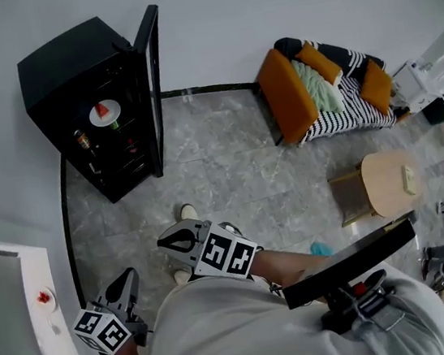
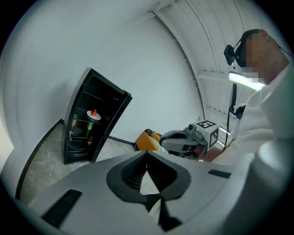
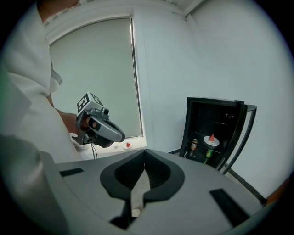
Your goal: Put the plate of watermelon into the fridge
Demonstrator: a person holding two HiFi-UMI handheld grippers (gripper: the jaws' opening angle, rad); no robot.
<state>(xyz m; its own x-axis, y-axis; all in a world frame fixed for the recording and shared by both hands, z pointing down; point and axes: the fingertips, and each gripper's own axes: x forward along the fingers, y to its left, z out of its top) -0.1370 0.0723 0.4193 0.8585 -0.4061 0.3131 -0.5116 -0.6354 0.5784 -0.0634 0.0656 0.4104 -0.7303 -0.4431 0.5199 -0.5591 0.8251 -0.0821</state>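
A black fridge point(image 1: 83, 94) stands against the wall with its door point(image 1: 151, 84) swung open. On an upper shelf inside sits a white plate with a watermelon wedge point(image 1: 105, 112), also in the left gripper view point(image 2: 93, 114) and the right gripper view point(image 3: 211, 140). Both grippers hang near the person's waist, well short of the fridge. My left gripper point(image 1: 128, 276) is shut and empty, its jaws point(image 2: 147, 176) meeting. My right gripper point(image 1: 167, 239) is also shut with nothing held point(image 3: 140, 183). Each gripper shows in the other's view: the right one point(image 2: 183, 140), the left one point(image 3: 98, 126).
A second small plate with red pieces point(image 1: 44, 298) lies on the white window ledge point(image 1: 15, 341) at my left. Bottles point(image 1: 82, 140) stand on lower fridge shelves. An orange armchair with a striped blanket point(image 1: 308, 91) and a round wooden side table point(image 1: 391, 182) stand to the right.
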